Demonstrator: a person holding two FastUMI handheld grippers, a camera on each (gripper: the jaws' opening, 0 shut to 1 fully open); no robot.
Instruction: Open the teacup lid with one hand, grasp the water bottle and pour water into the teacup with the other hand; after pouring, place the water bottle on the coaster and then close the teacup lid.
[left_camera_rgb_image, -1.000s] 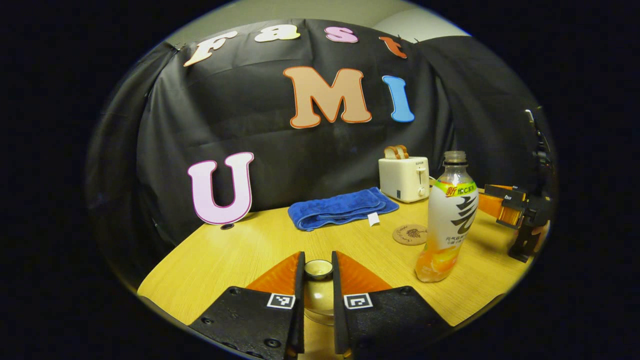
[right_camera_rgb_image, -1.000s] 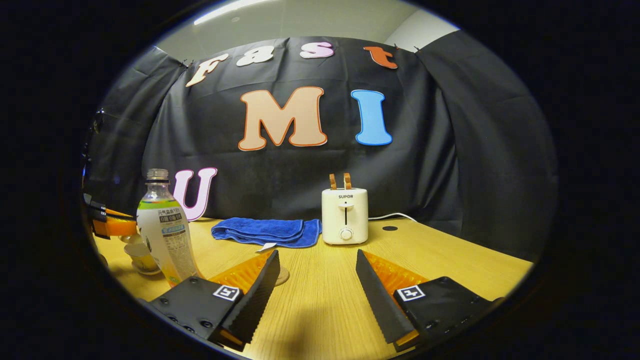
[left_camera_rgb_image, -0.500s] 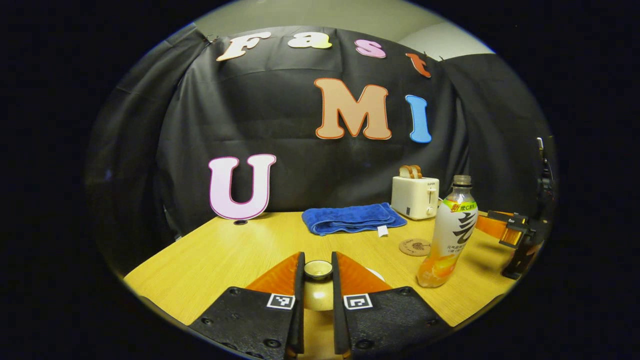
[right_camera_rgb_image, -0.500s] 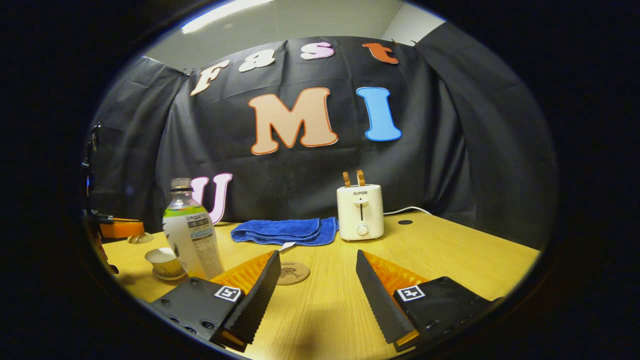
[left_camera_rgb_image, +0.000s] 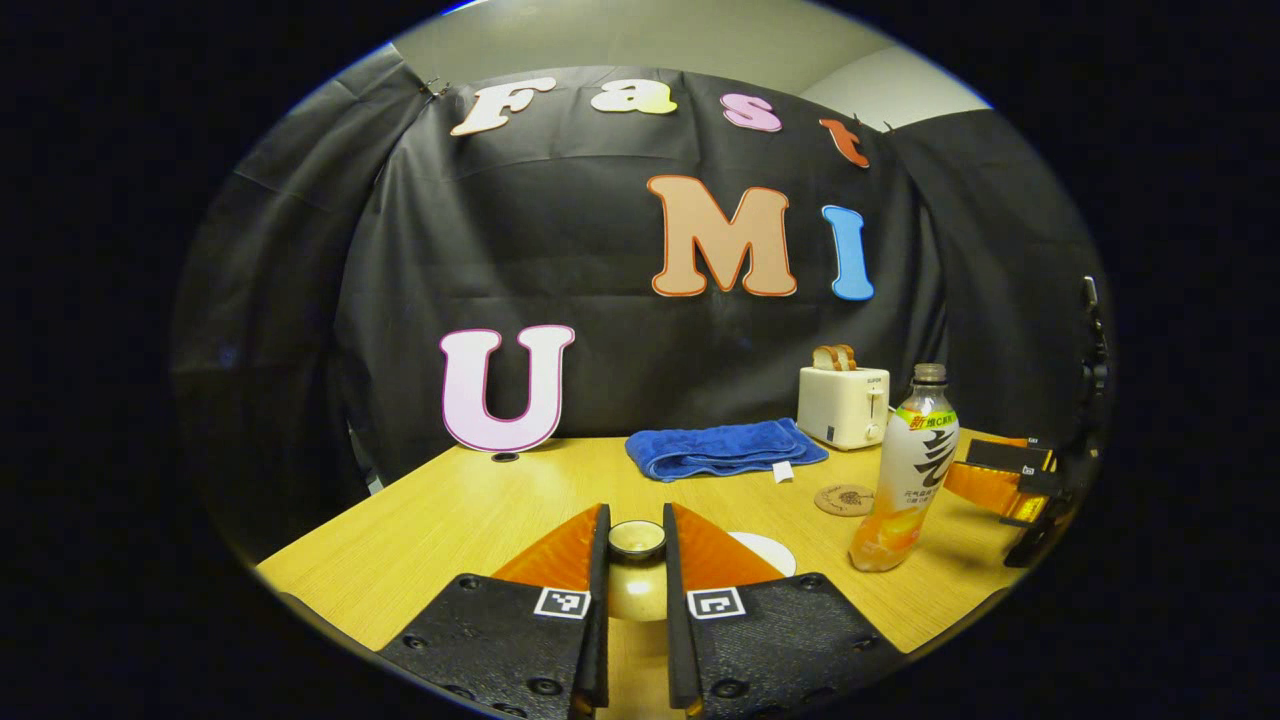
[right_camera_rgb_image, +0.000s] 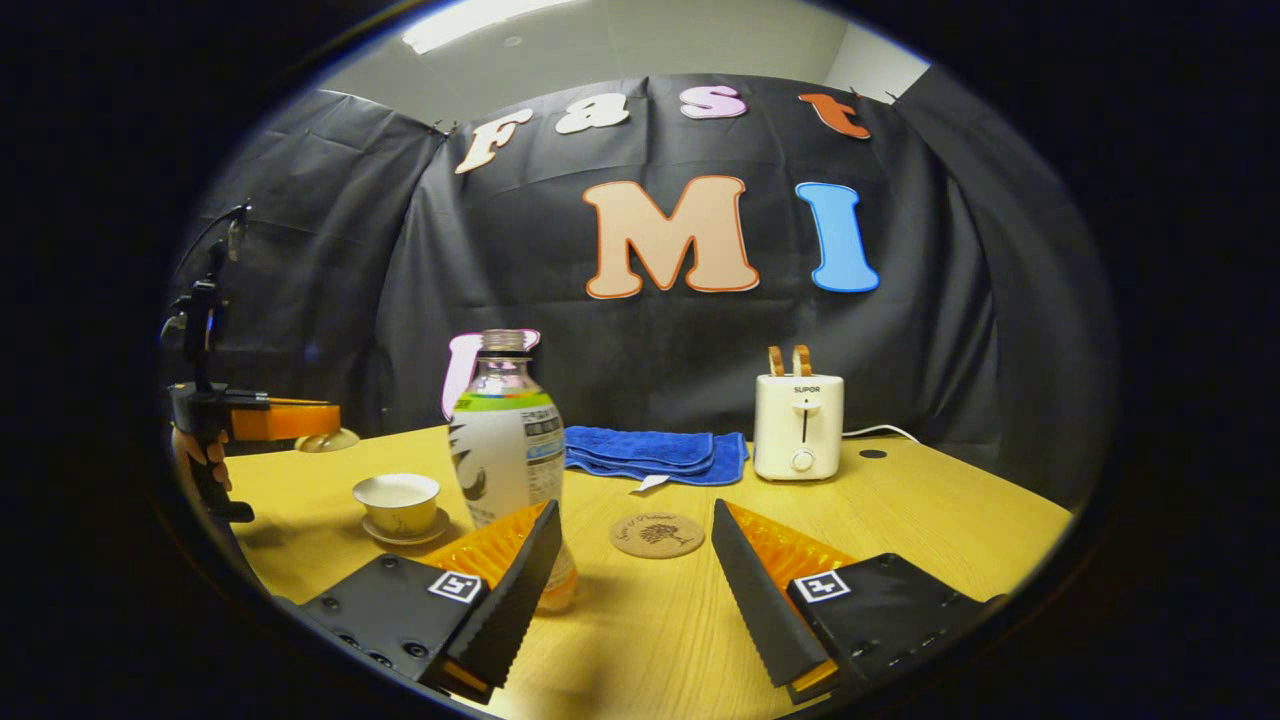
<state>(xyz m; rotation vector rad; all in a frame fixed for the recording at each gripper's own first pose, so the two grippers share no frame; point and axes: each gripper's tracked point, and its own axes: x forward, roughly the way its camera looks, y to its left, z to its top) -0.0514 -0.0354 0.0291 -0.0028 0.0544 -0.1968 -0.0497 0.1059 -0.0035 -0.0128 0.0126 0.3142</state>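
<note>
My left gripper is shut on the knob of the teacup lid and holds it in the air. In the right gripper view the left gripper hangs with the lid up and to the left of the uncovered teacup, which sits on its saucer. The water bottle stands upright on the table, just beyond my right gripper's left finger. My right gripper is open and holds nothing. The round coaster lies ahead between its fingers. The bottle and coaster also appear in the left gripper view.
A folded blue towel and a white toaster with bread slices stand at the back of the wooden table. A hand grips the left gripper's handle. The right gripper shows at the right edge of the left gripper view.
The left gripper has lifted the lid off the teacup and carried it up and to the left. The right gripper has swung left, bringing the bottle and coaster toward its middle.
</note>
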